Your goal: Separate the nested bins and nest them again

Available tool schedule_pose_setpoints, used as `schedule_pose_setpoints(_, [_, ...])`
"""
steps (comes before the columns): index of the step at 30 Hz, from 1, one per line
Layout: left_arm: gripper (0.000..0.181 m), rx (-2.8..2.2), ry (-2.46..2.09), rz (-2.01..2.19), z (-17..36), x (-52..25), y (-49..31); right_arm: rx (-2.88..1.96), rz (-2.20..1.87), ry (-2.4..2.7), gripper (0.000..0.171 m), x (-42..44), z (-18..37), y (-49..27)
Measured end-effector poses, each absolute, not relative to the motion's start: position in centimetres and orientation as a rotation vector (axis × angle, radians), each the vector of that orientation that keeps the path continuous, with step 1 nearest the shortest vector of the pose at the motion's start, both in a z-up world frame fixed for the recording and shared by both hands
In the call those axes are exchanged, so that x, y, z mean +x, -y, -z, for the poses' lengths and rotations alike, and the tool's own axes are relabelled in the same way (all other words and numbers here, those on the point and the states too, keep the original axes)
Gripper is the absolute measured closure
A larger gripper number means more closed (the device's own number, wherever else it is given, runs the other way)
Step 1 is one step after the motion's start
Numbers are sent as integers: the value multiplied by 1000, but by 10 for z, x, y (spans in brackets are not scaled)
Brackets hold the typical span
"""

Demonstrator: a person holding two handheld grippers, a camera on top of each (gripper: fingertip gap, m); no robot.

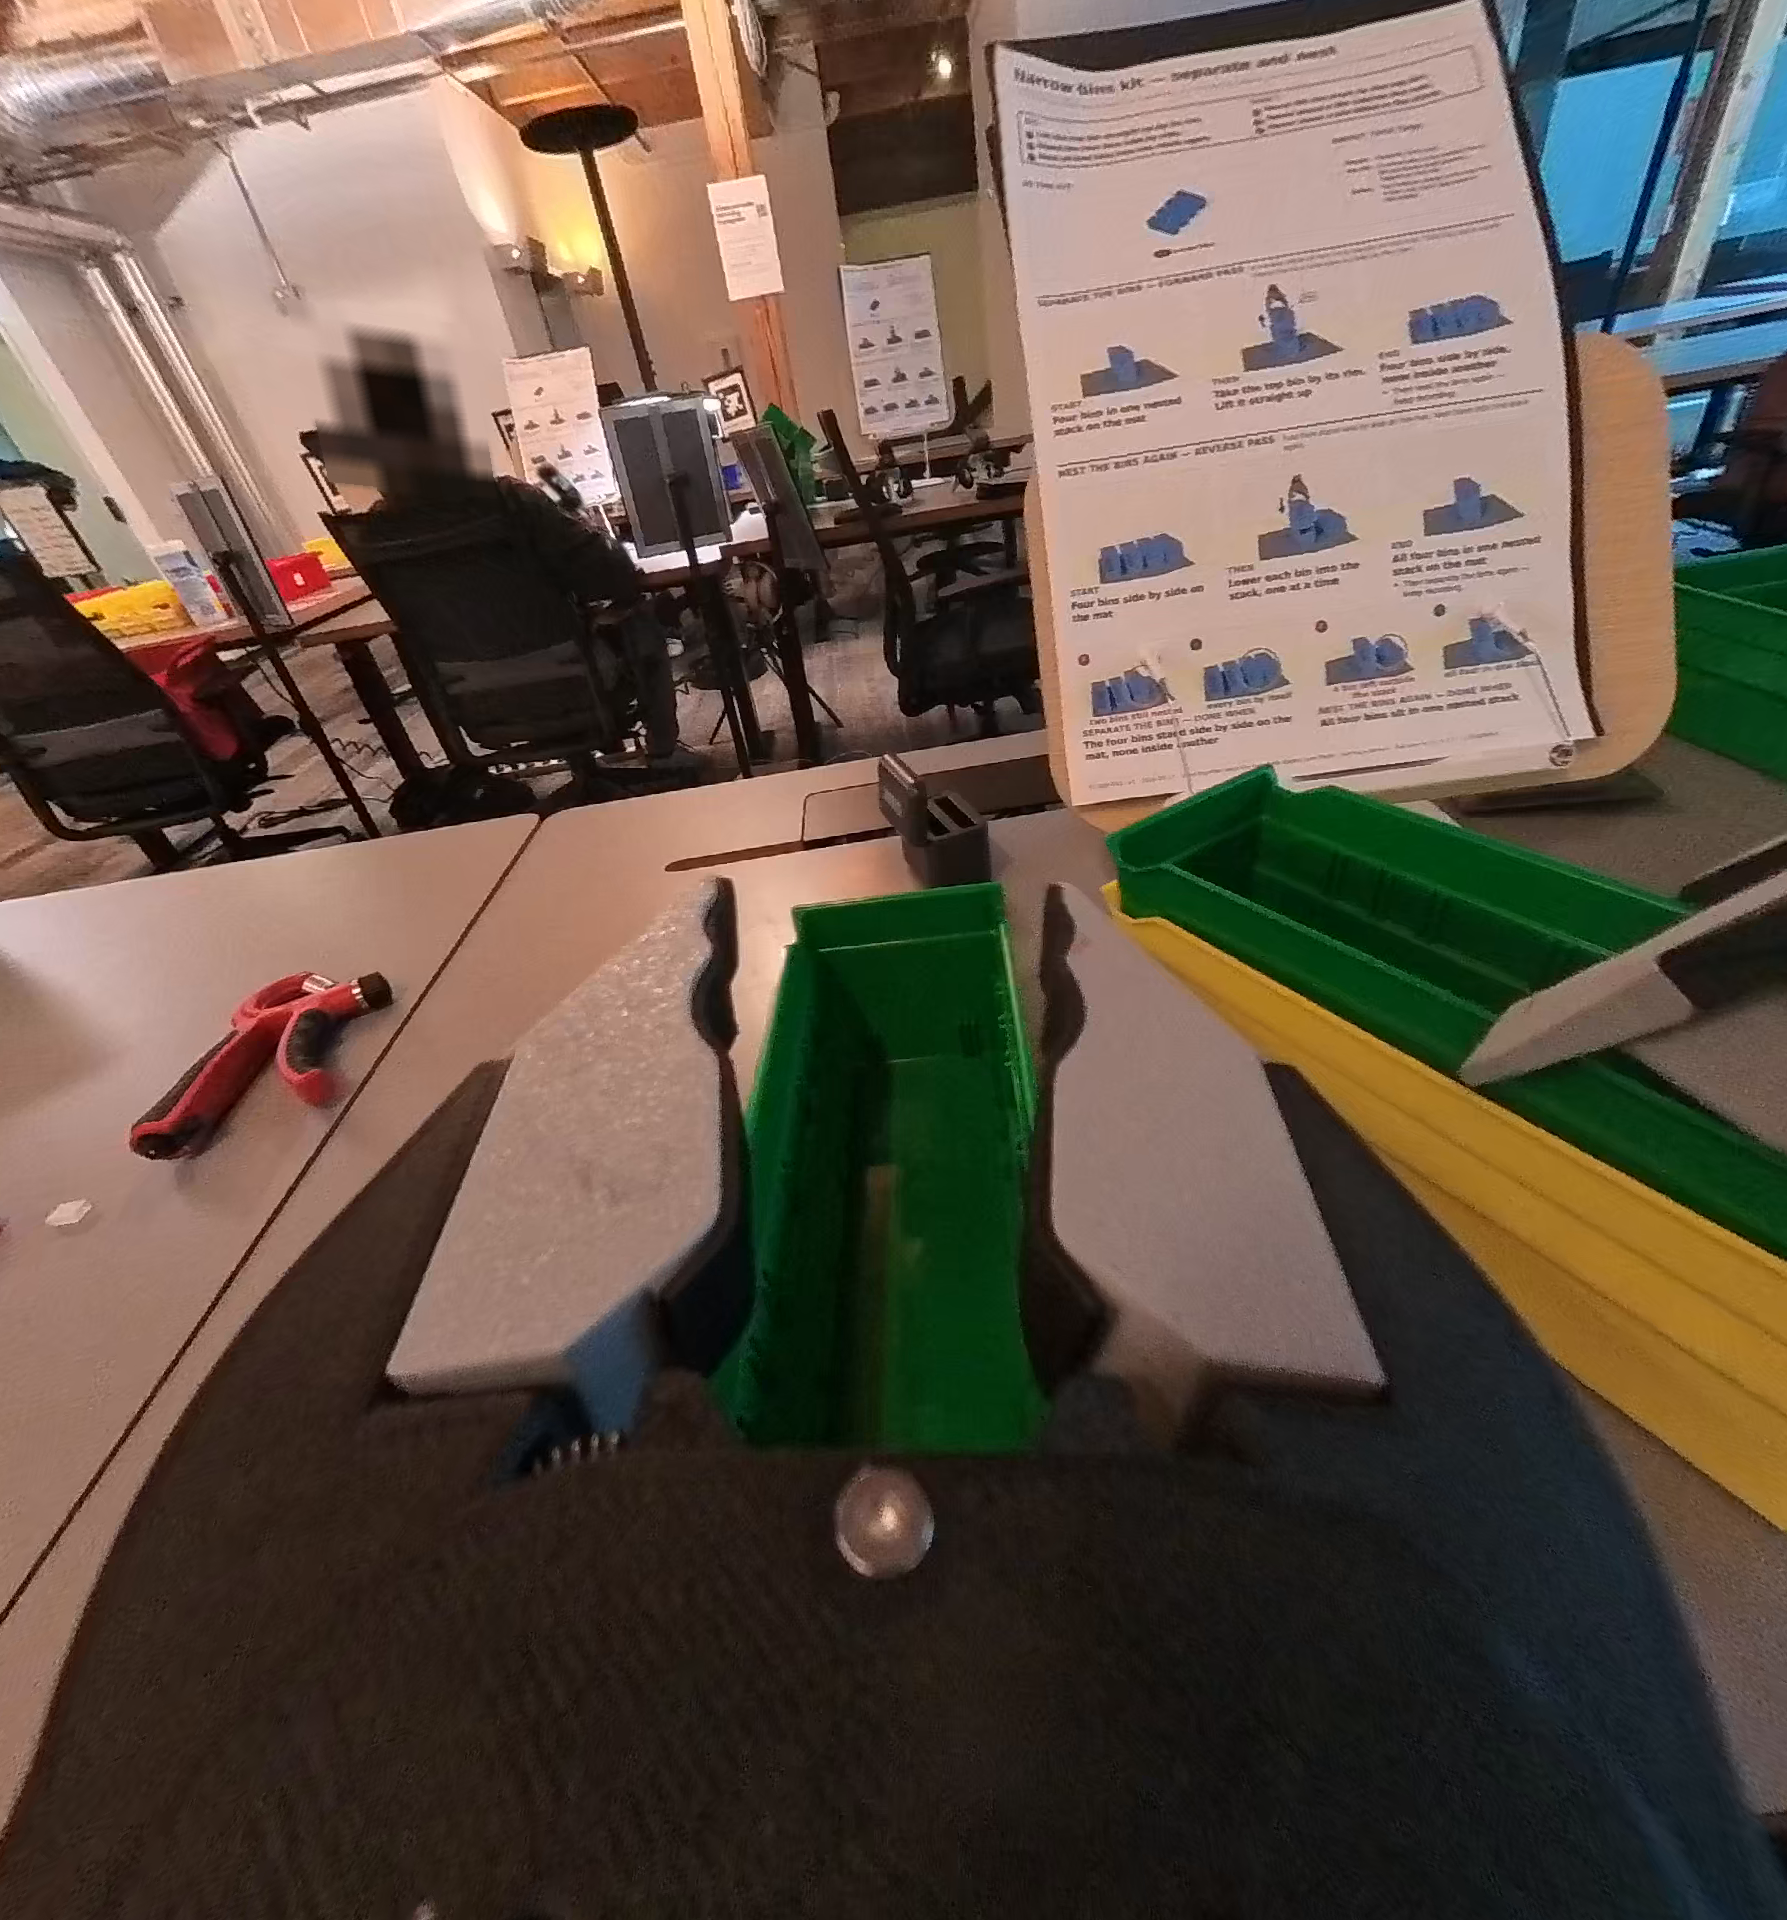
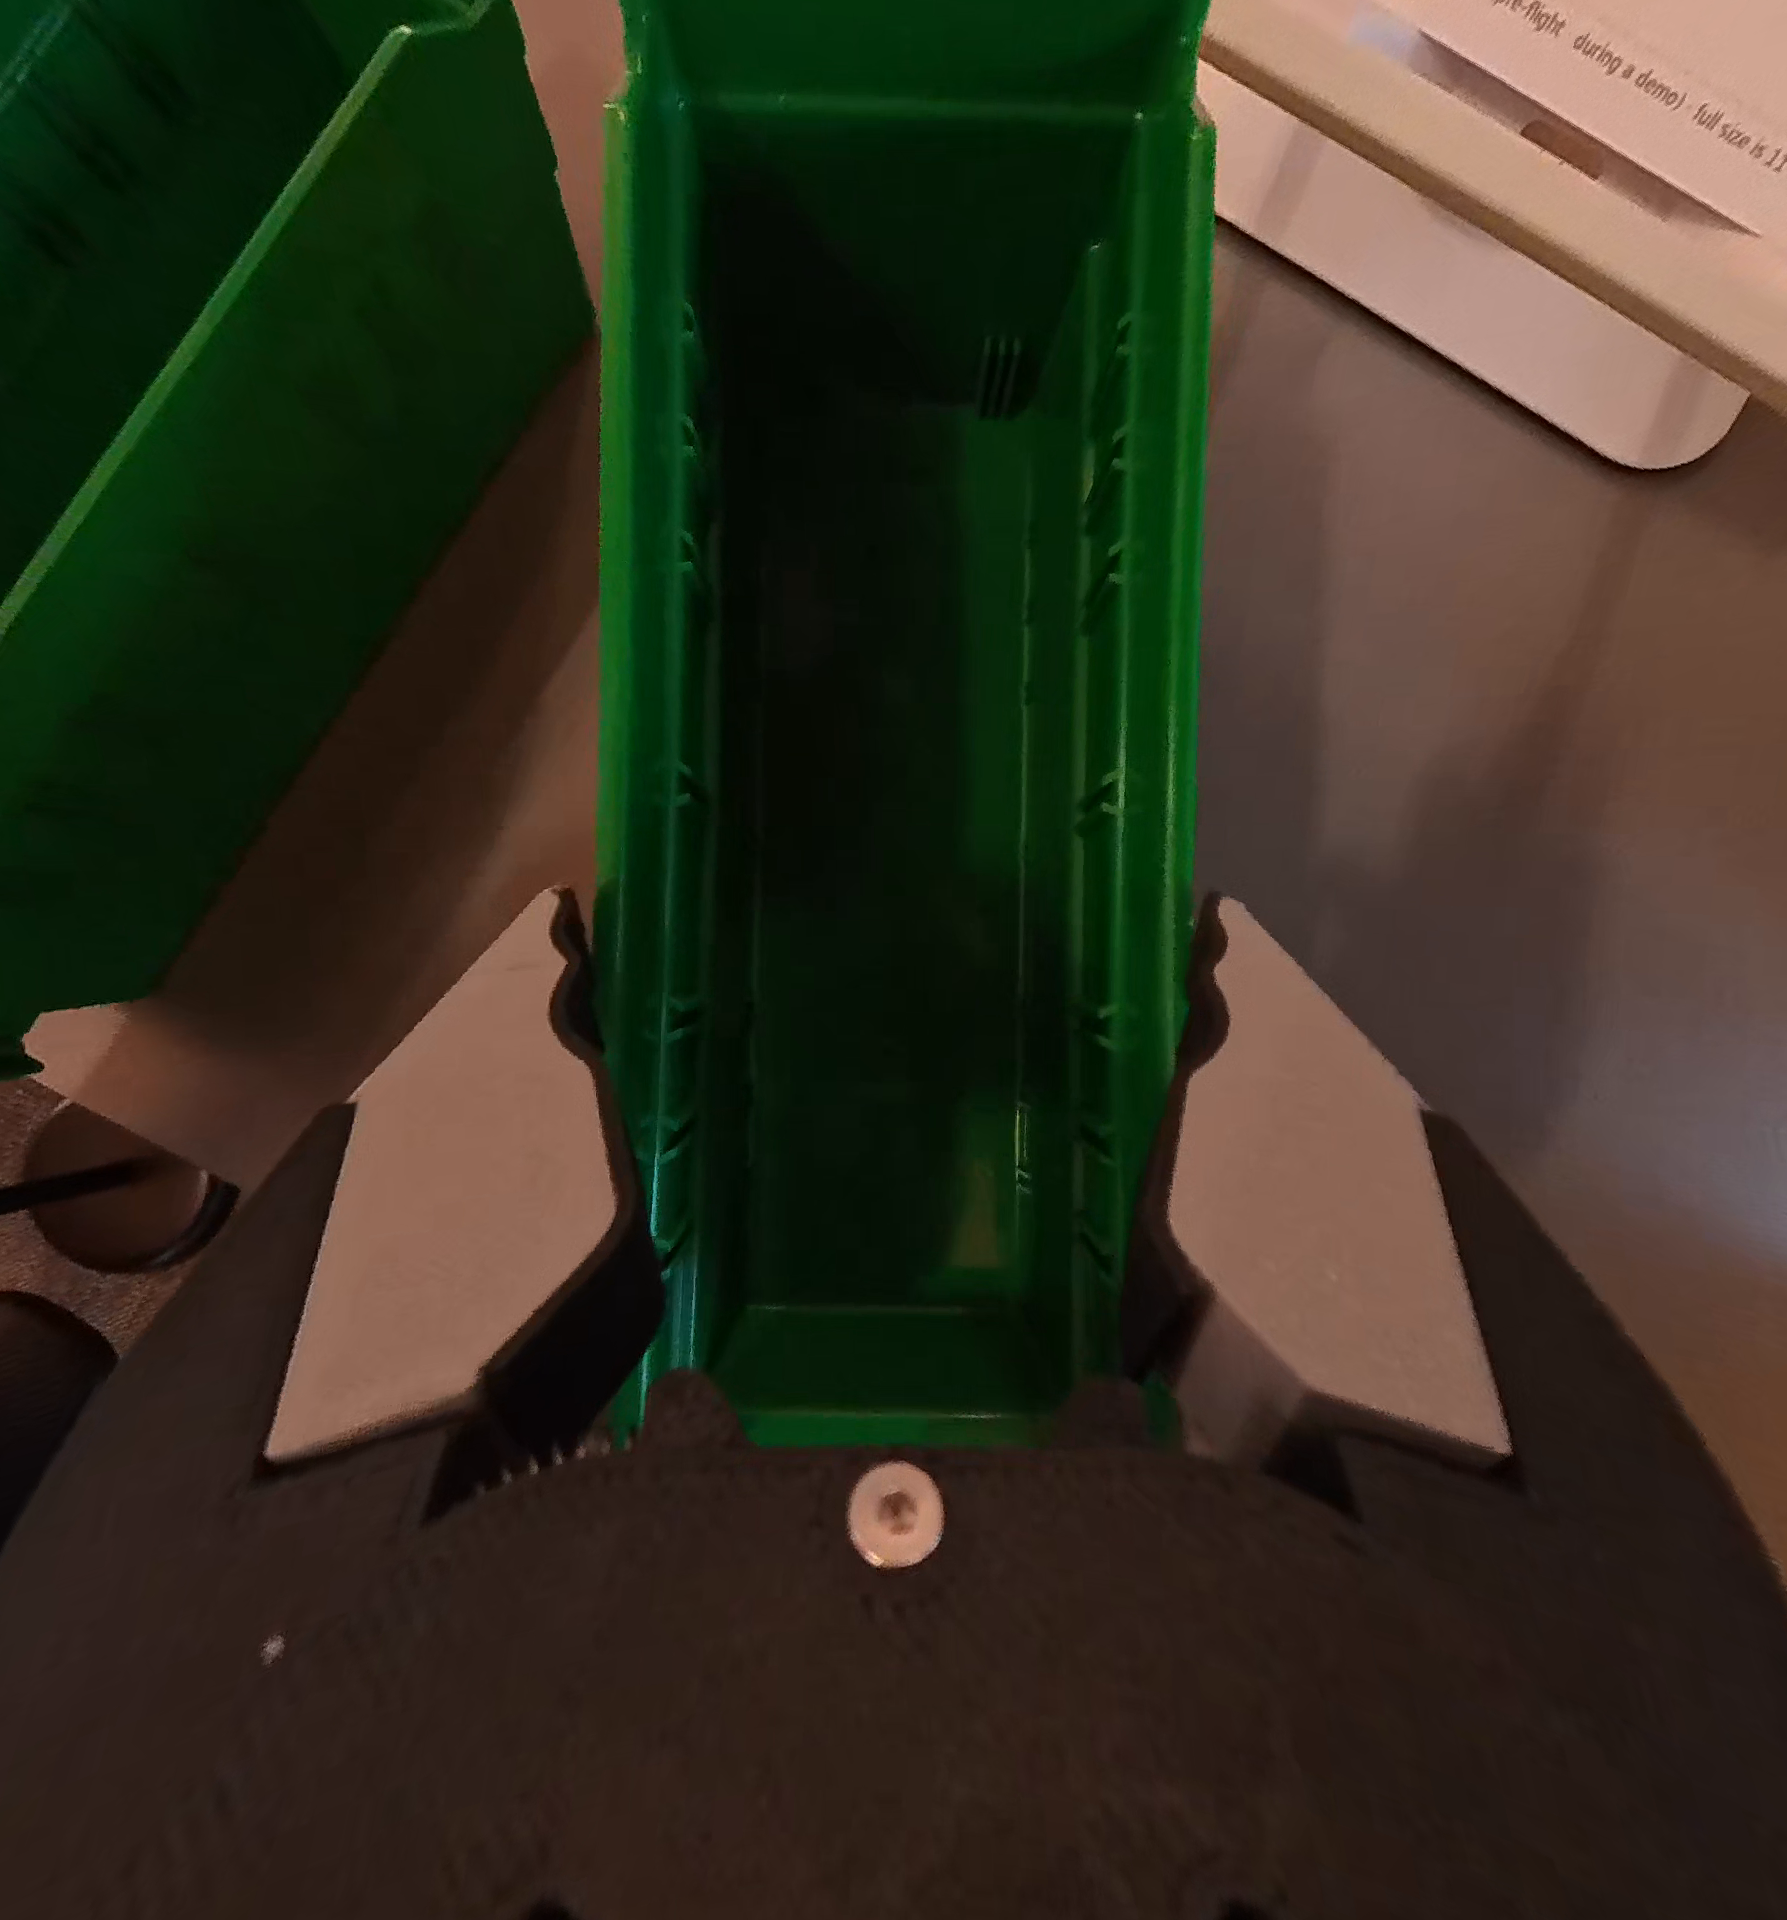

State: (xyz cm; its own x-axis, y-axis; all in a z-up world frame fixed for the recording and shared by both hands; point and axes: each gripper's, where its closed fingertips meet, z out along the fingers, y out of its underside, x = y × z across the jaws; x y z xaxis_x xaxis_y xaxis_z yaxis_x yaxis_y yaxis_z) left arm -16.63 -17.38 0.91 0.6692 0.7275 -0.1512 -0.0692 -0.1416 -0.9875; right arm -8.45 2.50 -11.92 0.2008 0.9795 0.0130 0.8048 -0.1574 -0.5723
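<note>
- Green plastic filled both views — the left gripper (image 1: 889, 1049) clasped one narrow green bin (image 1: 894, 1143) by its side walls above the grey table (image 1: 245, 1143).
- The right gripper (image 2: 894, 1023) pinched a second green bin (image 2: 899, 727) the same way.
- A green-in-yellow nested pair (image 1: 1440, 997) lay just beside the left gripper.
- Likely light, stiff, slick — the walls near the rim looked the best hold.

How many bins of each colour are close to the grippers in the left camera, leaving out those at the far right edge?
Green bins: 2, the held green bin and the nested green bin
Yellow bins: 1, the yellow bin under the nested one
Total: 3
</note>
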Motion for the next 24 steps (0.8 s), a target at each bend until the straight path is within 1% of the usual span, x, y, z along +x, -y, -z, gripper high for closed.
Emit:
schedule_pose_setpoints(1, [125, -1575, 553, -754, -9, -165, 172, -2011, -515, 1663, 58, -85, 119, -25])
schedule_pose_setpoints(2, [125, -1576, 546, -755, -9, -163, 171, -1986, -534, 1660, 58, -86, 117, -26])
schedule_pose_setpoints(3, [124, -1579, 540, -756, -9, -162, 170, -1940, -569, 1638, 62, -88, 113, -26])
schedule_pose_setpoints(4, [123, -1584, 534, -754, -9, -161, 169, -1880, -611, 1606, 68, -89, 106, -27])
schedule_pose_setpoints(5, [122, -1588, 529, -749, -8, -161, 167, -1823, -653, 1577, 79, -89, 97, -25])
schedule_pose_setpoints(8, [121, -1593, 519, -723, -6, -159, 162, -1713, -746, 1517, 83, -83, 74, -21])
schedule_pose_setpoints(10, [121, -1599, 504, -718, -4, -156, 158, -1669, -794, 1506, 90, -71, 63, -18])
schedule_pose_setpoints(12, [126, -1599, 477, -726, -5, -151, 154, -1605, -834, 1484, 100, -56, 51, -16])
schedule_pose_setpoints(13, [130, -1599, 459, -727, -5, -148, 152, -1566, -851, 1470, 107, -47, 45, -15])
schedule_pose_setpoints(17, [157, -1597, 357, -725, -8, -127, 138, -1441, -855, 1421, 126, -10, 31, -15])
schedule_pose_setpoints(18, [163, -1604, 306, -727, -8, -117, 132, -1420, -845, 1419, 134, -1, 30, -15])
schedule_pose_setpoints(21, [181, -1598, 226, -763, -11, -94, 119, -1346, -772, 1394, 171, 27, 25, -21])
schedule_pose_setpoints(24, [181, -1594, 198, -743, -10, -71, 102, -1304, -703, 1323, 171, 52, 17, -33])
